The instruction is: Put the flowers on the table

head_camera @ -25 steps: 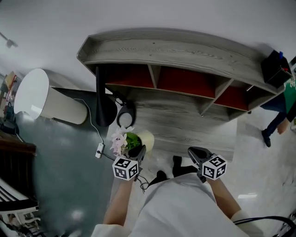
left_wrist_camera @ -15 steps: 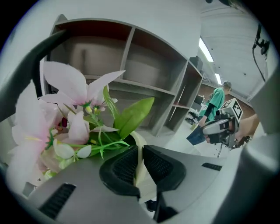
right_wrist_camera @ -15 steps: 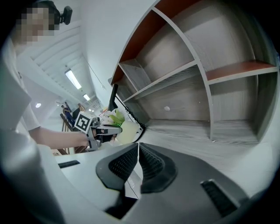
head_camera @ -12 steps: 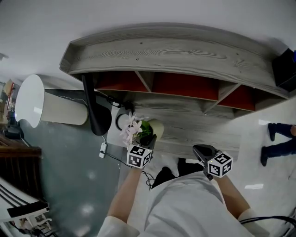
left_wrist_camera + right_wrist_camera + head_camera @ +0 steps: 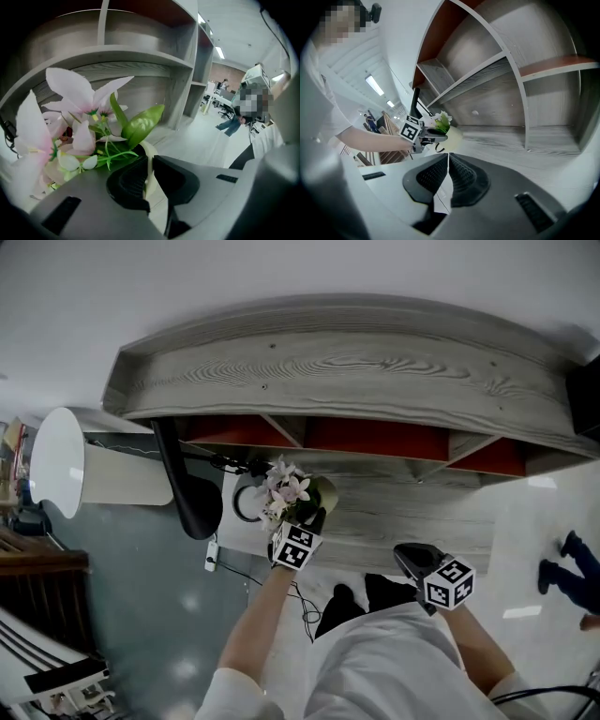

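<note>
The flowers (image 5: pixel 286 486) are pale pink blooms with green leaves in a cream pot (image 5: pixel 326 493). My left gripper (image 5: pixel 315 517) is shut on the pot's rim and holds it in the air in front of the grey wooden table (image 5: pixel 356 352), level with its lower shelf. In the left gripper view the rim (image 5: pixel 150 157) stands pinched between the black jaws, and the flowers (image 5: pixel 77 110) fill the left side. My right gripper (image 5: pixel 411 560) hangs lower right, shut with nothing in it. From the right gripper view I see the pot (image 5: pixel 453 136) and the left gripper (image 5: pixel 436 132) ahead of the shut right gripper (image 5: pixel 448 161).
The table has a curved top with a raised rim and red-backed compartments (image 5: pixel 375 439) below. A white lampshade (image 5: pixel 61 460) and a black stand (image 5: pixel 183 488) are at the left, with a cable and switch (image 5: pixel 212 551) on the floor. A person's legs (image 5: pixel 572 568) show far right.
My left gripper has carried the pot of flowers up and forward, closer to the table. The right gripper has hardly moved. The head view has drawn nearer the table.
</note>
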`<state>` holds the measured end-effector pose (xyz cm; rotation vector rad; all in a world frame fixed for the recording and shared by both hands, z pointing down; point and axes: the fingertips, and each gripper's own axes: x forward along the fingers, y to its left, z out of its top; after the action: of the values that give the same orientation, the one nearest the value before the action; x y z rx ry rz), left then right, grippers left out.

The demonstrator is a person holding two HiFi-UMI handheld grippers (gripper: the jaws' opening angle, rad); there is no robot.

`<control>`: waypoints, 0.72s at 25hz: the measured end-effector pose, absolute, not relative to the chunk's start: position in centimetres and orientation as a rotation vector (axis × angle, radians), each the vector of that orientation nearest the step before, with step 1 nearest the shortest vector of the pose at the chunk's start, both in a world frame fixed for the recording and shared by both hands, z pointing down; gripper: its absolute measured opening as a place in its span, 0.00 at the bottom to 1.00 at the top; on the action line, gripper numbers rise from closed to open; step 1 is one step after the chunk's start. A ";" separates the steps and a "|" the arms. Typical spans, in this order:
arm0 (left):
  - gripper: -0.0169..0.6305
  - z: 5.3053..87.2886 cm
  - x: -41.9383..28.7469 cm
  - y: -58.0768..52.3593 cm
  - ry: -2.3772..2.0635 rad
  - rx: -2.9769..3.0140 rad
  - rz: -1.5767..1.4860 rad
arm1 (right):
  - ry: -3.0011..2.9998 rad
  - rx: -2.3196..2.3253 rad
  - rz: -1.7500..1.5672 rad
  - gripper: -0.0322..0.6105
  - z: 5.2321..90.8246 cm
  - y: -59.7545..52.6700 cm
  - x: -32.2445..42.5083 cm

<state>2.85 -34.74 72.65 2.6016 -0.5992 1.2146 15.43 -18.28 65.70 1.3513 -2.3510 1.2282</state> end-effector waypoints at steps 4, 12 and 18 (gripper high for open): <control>0.11 74.8 4.1 -36.3 -0.528 2.640 1.330 | -2.347 1.324 1.222 0.08 65.9 -18.9 15.4; 0.11 78.1 5.9 -38.7 -0.476 2.667 1.445 | -2.326 1.297 1.233 0.08 66.8 -19.2 15.7; 0.11 80.5 6.8 -40.1 -0.454 2.673 1.540 | -2.321 1.283 1.249 0.08 67.7 -19.4 15.7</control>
<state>6.79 -40.14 80.50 2.6730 -0.4537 1.5405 15.67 -19.43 67.68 1.2827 -2.3206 1.2487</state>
